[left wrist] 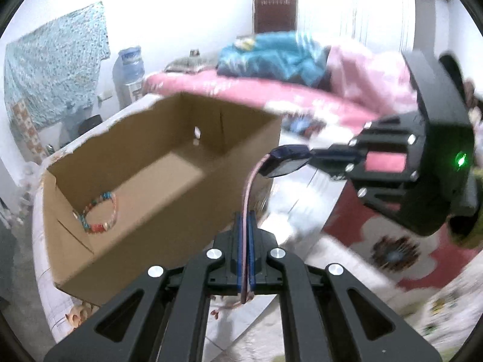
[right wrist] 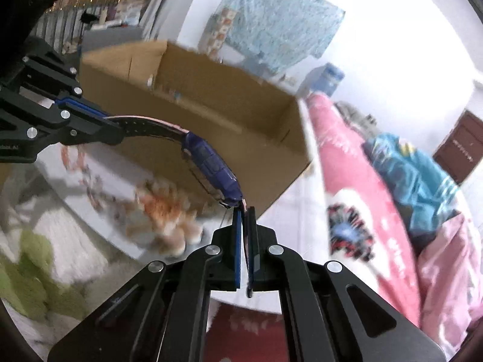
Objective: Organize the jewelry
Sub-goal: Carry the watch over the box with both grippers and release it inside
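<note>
2 grippers [left wrist: 246, 220] [right wrist: 246, 211] clamping 1 watch [right wrist: 211, 157], 1 box [left wrist: 169, 163], 1 bracelet [left wrist: 98, 212] inside

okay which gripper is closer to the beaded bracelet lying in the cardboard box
Left. The left gripper sits just right of the box's near wall, close to the beaded bracelet. The right gripper is farther off, beyond the cardboard box's right side.

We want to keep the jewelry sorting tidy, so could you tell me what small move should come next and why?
Probably carry the watch over the open cardboard box. The left claw and right claw each pinch one strap end, the watch hangs beside the box, and a beaded bracelet already lies inside.
</note>
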Demonstrator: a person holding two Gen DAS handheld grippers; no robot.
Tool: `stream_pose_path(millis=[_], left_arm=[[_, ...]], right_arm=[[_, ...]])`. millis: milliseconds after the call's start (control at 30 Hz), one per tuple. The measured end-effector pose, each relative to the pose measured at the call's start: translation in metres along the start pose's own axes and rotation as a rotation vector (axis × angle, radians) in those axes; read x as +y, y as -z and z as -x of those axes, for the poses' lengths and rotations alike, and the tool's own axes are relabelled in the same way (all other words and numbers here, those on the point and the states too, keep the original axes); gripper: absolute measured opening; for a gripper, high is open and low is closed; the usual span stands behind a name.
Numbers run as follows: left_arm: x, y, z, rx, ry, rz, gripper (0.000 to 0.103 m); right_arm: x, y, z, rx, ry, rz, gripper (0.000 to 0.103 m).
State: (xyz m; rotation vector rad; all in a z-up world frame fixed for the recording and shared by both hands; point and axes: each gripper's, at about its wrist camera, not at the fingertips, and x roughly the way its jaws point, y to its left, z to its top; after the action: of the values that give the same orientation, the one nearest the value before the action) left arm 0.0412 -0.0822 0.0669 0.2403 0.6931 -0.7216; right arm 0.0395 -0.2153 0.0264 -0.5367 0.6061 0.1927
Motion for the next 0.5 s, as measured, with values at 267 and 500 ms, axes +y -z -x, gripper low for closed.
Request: stream_pose_path(millis=[267, 500], left_arm=[[0.097, -0.062, 0.014, 0.012, 0.178, 0.253, 0.003], [0.171, -0.077, -0.044, 0.184, 0.165, 0.434, 0.003]], right_arm=[[-0.087, -0.095, -0.065, 0.116, -0.473, -0.340, 0.001], [-0.081, -0.138, -0.171, 0.392, -0.572, -0.364, 0.001]])
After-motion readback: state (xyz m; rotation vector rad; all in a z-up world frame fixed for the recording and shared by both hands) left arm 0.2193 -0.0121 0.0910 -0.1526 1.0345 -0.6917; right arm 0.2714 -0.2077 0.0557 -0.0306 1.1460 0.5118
